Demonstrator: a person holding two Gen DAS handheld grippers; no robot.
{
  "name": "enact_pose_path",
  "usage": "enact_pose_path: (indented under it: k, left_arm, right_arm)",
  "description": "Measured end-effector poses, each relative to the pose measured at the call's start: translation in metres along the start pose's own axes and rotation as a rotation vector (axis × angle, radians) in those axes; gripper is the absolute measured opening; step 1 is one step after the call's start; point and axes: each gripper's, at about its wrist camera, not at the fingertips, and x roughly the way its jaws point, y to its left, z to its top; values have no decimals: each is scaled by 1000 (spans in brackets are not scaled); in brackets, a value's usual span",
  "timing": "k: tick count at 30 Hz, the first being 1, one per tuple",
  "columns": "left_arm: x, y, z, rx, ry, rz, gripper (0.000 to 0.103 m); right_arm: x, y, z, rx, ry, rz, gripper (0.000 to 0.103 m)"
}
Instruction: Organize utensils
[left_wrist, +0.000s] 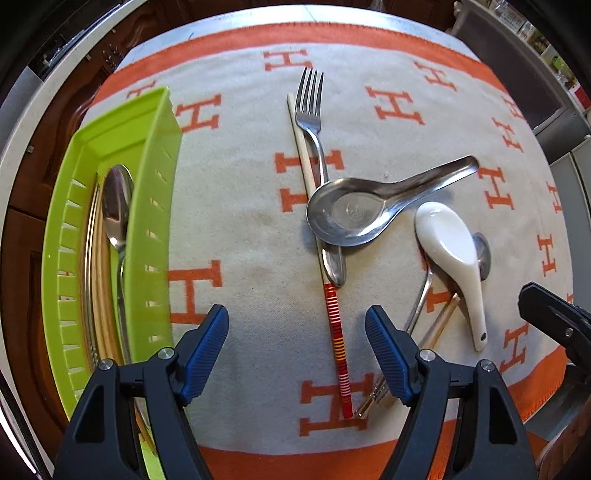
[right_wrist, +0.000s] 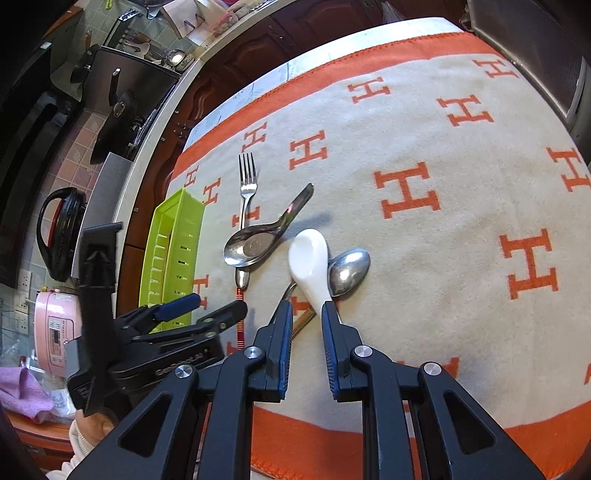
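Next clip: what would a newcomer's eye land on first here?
The orange-and-cream blanket patterned with H letters covers the table. At its middle lie a fork, a metal soup spoon and a white ceramic spoon; the lime-green tray sits at the left edge.

From my left camera, the basket (left_wrist: 110, 155) sits at the left edge of the blanket (left_wrist: 240, 229), with a spoon (left_wrist: 117, 210) lying in it. Right of it, a fork (left_wrist: 314, 122) and a chopstick (left_wrist: 332, 314) lie side by side. A ladle (left_wrist: 354, 214) rests across both. Further right, a soup spoon (left_wrist: 450, 251) lies on a second spoon (left_wrist: 484, 254).
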Motion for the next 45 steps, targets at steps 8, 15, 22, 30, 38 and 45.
enact_pose_path:
  k: [8,15,22,30,38,45]
  left_arm:
    - [8,0,3,-30,26,-14,73]
    - [0,9,14,-34,8,-21,32]
    - [-5,35,16,-91,0,-39,4]
    - [-24,62,-4,-127,-39,-96,3]
    - [-96,96,-27,-130,-196,-111,3]
    - [-110,139,-35,-153,-241,-26,3]
  right_arm:
    - [12,-20,4,33,24,36,16]
    - [24,-32,4,72,37,59,16]
    - [28,-32,1,78,32,62,16]
    - [22,-25,0,54,24,65,16]
    - [29,1,19,9,-19,59,29]
    - [55,18,48,4,-56,26,29]
